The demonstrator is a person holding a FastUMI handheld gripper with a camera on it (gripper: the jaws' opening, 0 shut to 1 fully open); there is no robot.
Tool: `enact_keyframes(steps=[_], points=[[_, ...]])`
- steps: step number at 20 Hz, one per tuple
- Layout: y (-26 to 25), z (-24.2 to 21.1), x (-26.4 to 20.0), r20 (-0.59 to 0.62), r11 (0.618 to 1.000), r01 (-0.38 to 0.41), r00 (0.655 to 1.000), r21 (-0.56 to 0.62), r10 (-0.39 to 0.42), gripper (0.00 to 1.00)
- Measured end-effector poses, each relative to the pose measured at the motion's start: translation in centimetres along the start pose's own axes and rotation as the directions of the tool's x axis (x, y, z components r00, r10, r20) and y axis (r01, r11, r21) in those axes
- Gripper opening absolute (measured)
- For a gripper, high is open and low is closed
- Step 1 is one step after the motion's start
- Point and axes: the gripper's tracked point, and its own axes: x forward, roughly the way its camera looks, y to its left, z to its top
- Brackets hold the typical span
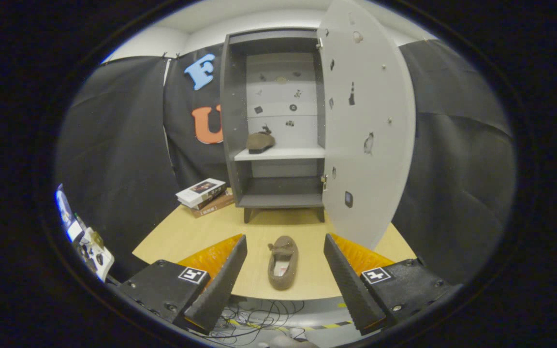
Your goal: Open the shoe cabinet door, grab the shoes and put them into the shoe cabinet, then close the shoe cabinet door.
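Two brown slippers in the scene: one slipper on the table, lying lengthwise between the gripper fingers, toe end w/ a small bow pointing toward the cabinet, opening toward the camera, near the table's front edge; fingers spread wide, nothing held, neither finger touching it. Second slipper sits on the white middle shelf inside the shoe cabinet, toward the shelf's left side. Cabinet is dark grey w/ a pale back panel, stands upright at the far side of the light wood table, well beyond the fingers. Cabinet door is swung fully open to the right, pale inner face toward the camera, w/ small holes & dark marks on it; its lower corner comes down near the right finger. Lower compartment of the cabinet under the white shelf has nothing visible in it. Stack of books lies on the table just left of the cabinet base, white-covered one on top. Loose cables on the floor below the table's front edge, w/ a strip of yellow-black tape beside them.
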Motion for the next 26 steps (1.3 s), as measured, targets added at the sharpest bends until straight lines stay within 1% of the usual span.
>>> enact_keyframes(steps=[4,7,13,16,19,20,22,26], points=[[1.3,-4.6,5.4,-0.085,0.997,-0.029,0.996,0.076,0.035,1.00],[2.2,-7.9,9.6,-0.169,0.982,-0.055,0.982,0.180,0.086,1.00],[2.4,-13.2,18.0,-0.295,0.970,-0.037,0.949,0.240,0.109,1.00],[1.9,-14.5,22.2,-0.320,0.961,-0.017,0.941,0.277,0.109,0.99],[2.2,-15.6,26.2,-0.366,0.930,-0.006,0.918,0.368,0.150,0.98],[2.2,-15.6,27.2,-0.378,0.923,-0.002,0.912,0.385,0.159,0.97],[2.0,-15.3,29.4,-0.383,0.920,0.009,0.911,0.392,0.155,0.97],[1.8,-16.2,31.1,-0.447,0.930,0.010,0.879,0.367,0.167,0.58]])
